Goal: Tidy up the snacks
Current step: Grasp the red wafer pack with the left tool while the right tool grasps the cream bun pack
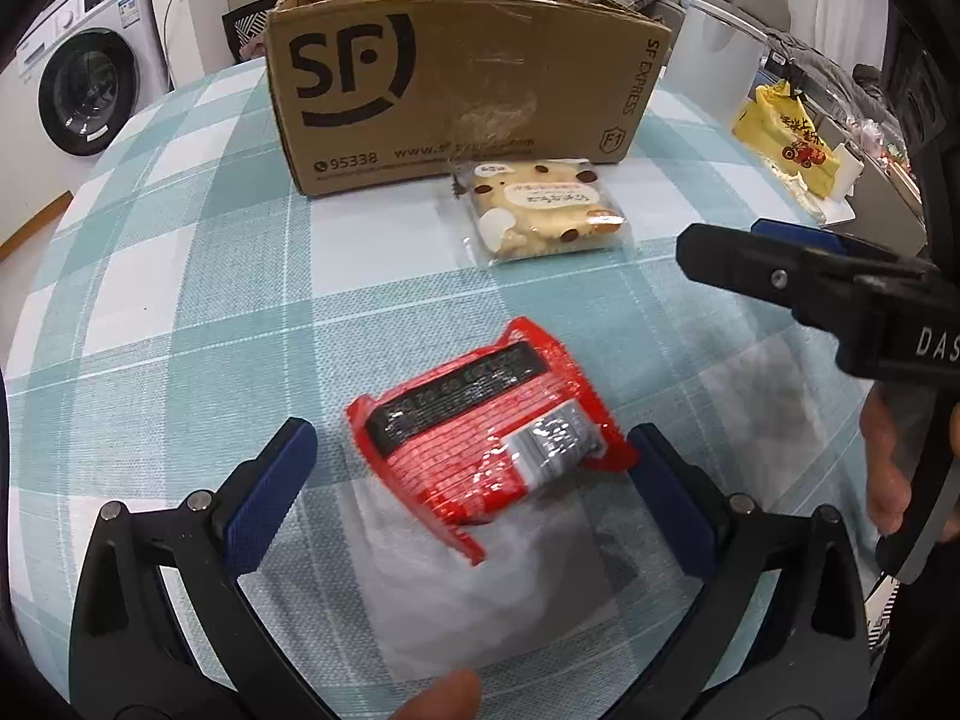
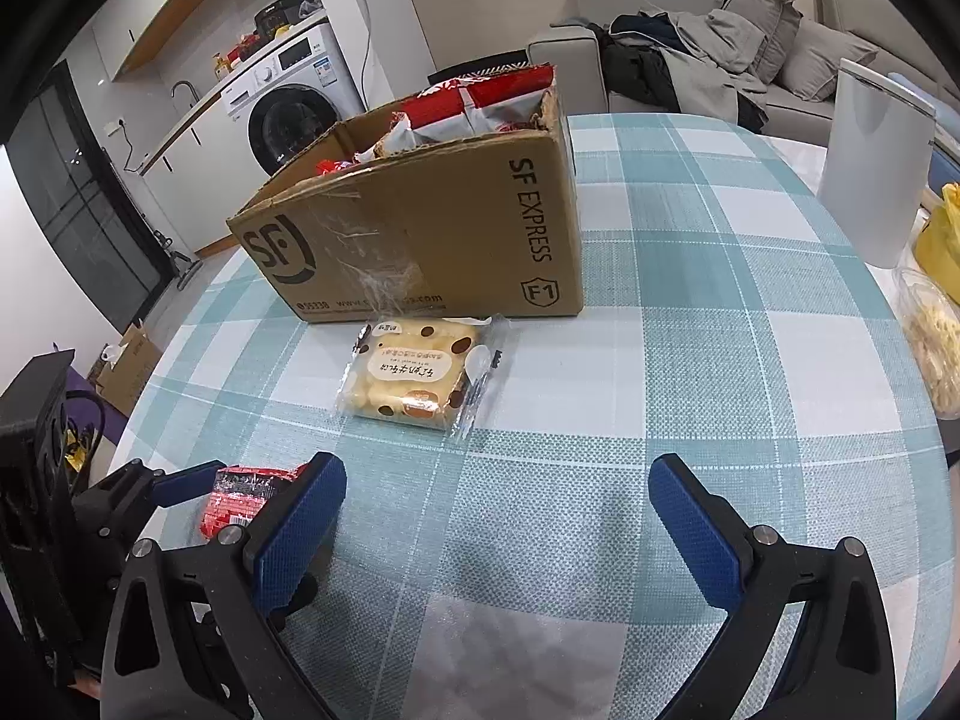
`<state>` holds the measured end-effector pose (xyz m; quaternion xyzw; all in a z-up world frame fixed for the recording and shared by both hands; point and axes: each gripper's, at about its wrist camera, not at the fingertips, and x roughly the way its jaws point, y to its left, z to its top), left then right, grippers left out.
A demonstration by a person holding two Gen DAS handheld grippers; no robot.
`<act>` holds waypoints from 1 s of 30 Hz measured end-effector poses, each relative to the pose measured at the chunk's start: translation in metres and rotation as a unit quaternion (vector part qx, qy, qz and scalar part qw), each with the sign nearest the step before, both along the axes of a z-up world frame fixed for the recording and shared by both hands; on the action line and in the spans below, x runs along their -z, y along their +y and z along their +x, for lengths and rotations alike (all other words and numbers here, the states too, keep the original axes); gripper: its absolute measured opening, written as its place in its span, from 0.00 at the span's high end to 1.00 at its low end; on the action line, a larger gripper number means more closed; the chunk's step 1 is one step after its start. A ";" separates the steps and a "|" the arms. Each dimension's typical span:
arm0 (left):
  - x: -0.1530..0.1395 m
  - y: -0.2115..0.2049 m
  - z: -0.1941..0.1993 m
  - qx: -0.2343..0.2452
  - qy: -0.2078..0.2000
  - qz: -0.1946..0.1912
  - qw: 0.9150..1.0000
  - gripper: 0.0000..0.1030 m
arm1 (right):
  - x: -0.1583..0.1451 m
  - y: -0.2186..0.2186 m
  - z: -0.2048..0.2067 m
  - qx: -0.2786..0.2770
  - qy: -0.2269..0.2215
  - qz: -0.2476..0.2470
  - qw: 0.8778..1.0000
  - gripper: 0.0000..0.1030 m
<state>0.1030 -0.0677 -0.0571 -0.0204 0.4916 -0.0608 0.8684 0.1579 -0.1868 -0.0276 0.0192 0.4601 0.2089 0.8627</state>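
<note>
A red snack packet (image 1: 489, 435) lies on the checked tablecloth between the open fingers of my left gripper (image 1: 474, 474); its right edge is close to the right finger. It also shows in the right wrist view (image 2: 243, 495). A cream spotted cake packet (image 1: 543, 210) (image 2: 417, 375) lies in front of the brown SF Express box (image 1: 456, 84) (image 2: 432, 228), which holds several snack bags. My right gripper (image 2: 498, 516) is open and empty over the cloth, well short of the cake packet; it shows at the right of the left wrist view (image 1: 774, 258).
A white upright container (image 2: 876, 162) stands at the table's far right, beside a yellow bag (image 1: 786, 138) and a clear tub of snacks (image 2: 933, 348). A washing machine (image 1: 84, 78) and a sofa with clothes (image 2: 708, 48) lie beyond the table.
</note>
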 end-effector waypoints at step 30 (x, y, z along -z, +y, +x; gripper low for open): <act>-0.011 0.072 0.001 -0.066 -0.047 -0.053 0.995 0.59 | 0.023 0.064 0.030 -0.029 0.019 -0.022 0.999 0.00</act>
